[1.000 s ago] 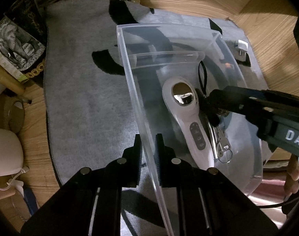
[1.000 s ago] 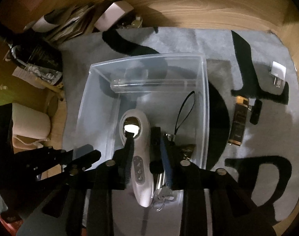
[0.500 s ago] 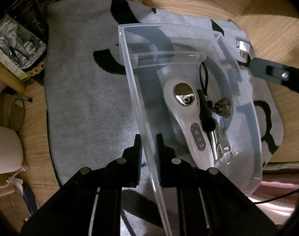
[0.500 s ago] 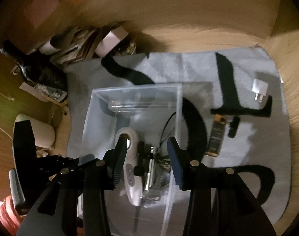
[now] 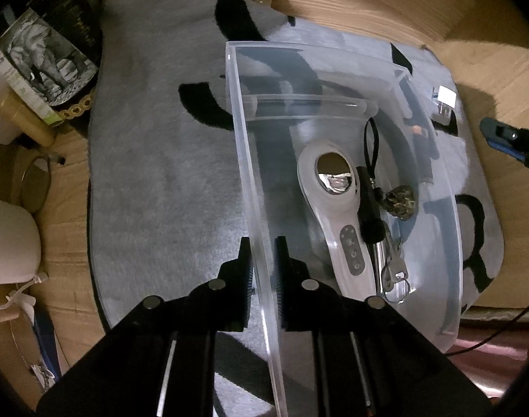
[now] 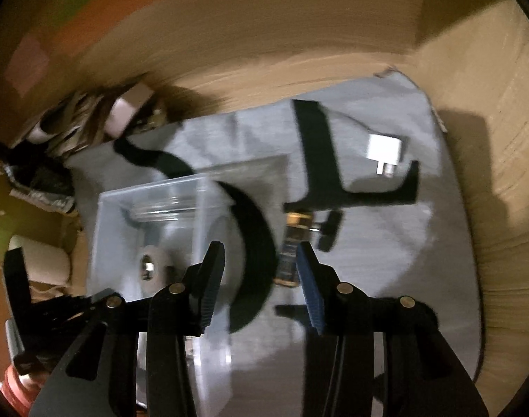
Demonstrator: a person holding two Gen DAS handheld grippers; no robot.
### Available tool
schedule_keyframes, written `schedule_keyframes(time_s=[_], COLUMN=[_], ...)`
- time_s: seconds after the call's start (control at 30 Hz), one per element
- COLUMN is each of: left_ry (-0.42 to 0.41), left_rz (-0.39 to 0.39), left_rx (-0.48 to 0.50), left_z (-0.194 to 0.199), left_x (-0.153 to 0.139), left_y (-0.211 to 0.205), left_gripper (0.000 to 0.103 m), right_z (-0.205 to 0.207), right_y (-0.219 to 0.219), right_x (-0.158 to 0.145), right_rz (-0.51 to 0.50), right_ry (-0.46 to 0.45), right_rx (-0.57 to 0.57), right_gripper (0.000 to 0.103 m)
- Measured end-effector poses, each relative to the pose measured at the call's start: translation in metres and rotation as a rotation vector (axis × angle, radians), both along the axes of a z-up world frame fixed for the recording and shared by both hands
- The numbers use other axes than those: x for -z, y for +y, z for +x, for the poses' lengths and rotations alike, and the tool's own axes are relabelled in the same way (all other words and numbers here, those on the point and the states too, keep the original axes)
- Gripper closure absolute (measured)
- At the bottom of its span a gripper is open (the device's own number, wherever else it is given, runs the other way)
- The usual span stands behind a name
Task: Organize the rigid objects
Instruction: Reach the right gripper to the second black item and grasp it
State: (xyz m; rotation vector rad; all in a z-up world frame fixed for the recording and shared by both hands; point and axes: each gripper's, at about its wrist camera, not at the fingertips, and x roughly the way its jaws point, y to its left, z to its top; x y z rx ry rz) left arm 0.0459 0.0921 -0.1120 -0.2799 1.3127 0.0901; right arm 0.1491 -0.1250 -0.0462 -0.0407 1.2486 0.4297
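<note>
While the right view blurs, bin [image 5: 334, 69]: on the rug [image 5: 160, 173], white device [image 5: 330, 215] inside.
Left gripper [image 5: 263, 271]: jaws clamped on bin's wall.
Right gripper [image 6: 261, 278]: jaws apart, apparently empty, over rug.

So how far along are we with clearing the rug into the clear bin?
Done: the white handheld device and key bundle lie in the clear bin. In hand: left gripper clamps its wall; right gripper empty, jaws just opened. Left: white plug adapter and gold-black item on the rug.
</note>
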Motion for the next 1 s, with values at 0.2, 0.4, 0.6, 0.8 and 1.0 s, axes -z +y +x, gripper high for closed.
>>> schedule_keyframes(time_s=[0.2,0.4,0.6,0.8,1.0], left_ry=[0.011,0.027,0.041,0.049,0.049], left_rz=[0.007,0.019,0.028,0.036,0.038], left_rx=[-0.032,-0.063,-0.088,-0.12,-0.134], left_z=[0.001,0.004,0.008,0.01,0.008], left_x=[0.0,0.001,0.003,0.006,0.007], left_y=[-0.001,-0.003,-0.005,-0.006,-0.006], left_gripper=[0.093,0.093,0.093,0.093,0.093], right_z=[0.019,0.038,0.046,0.056,0.057], right_y=[-0.025,-0.037,-0.036,-0.024,0.001], right_x=[0.019,0.061,0.091,0.097,0.101], right_rz=[-0.029,-0.049,-0.071,-0.114,-0.207], right_ry=[0.044,0.142,0.2,0.162,0.065], right_rx=[0.053,0.095,0.079,0.016,-0.095], right_gripper=[0.063,0.063,0.063,0.061,0.063])
